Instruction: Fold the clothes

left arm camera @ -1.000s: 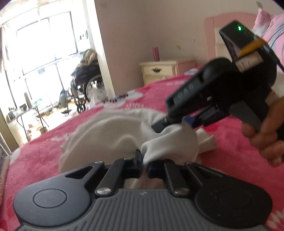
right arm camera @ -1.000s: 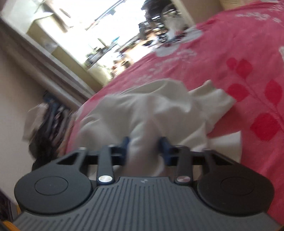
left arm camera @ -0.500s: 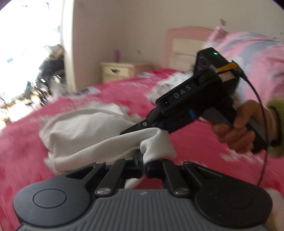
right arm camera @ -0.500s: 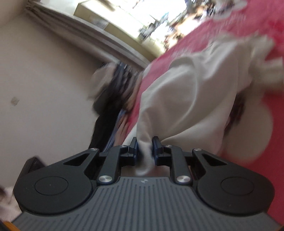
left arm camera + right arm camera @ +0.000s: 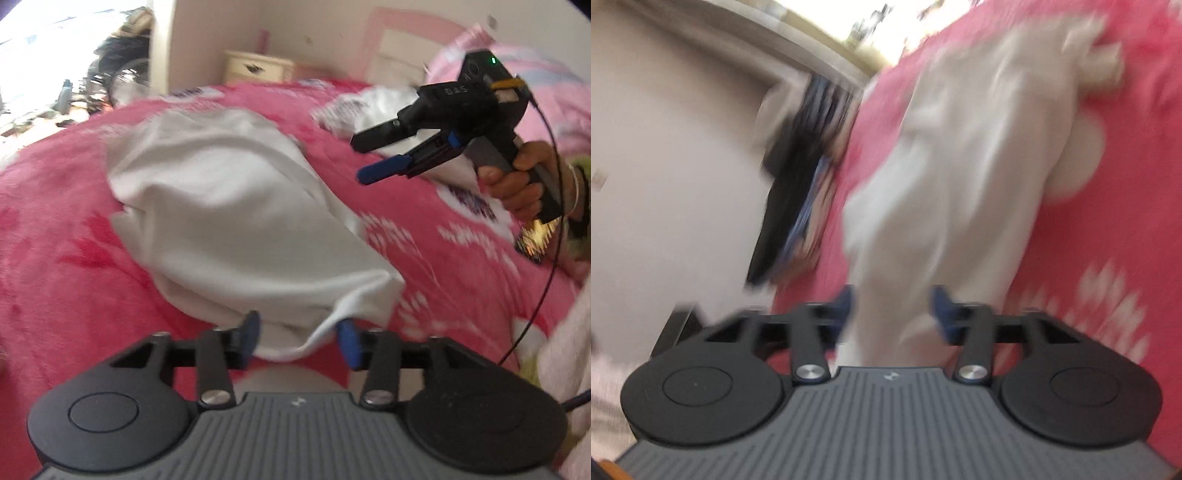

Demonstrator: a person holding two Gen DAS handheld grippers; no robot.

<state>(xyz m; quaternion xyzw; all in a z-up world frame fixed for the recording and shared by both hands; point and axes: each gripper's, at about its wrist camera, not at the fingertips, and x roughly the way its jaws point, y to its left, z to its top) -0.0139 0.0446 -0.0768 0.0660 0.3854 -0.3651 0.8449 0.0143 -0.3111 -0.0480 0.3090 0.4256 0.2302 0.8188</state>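
Note:
A white garment [image 5: 236, 206] lies bunched on the pink bedspread [image 5: 55, 229]. My left gripper [image 5: 299, 332] is open, its blue pads on either side of the garment's near hem. My right gripper [image 5: 364, 157] shows in the left wrist view, open and held above the bedspread, right of the garment and clear of it. In the blurred right wrist view the right gripper [image 5: 892, 310] is open with the white garment [image 5: 960, 177] hanging loose between and beyond its pads.
A cream nightstand [image 5: 258, 68] and a pink headboard [image 5: 402, 44] stand at the back. More white and pink fabric [image 5: 373, 105] lies behind the right gripper. Dark clothes [image 5: 798, 177] hang beside the bed by the wall.
Both grippers have opened and let go of the white garment, which has dropped onto the bedspread. The right gripper has moved up and right, away from it.

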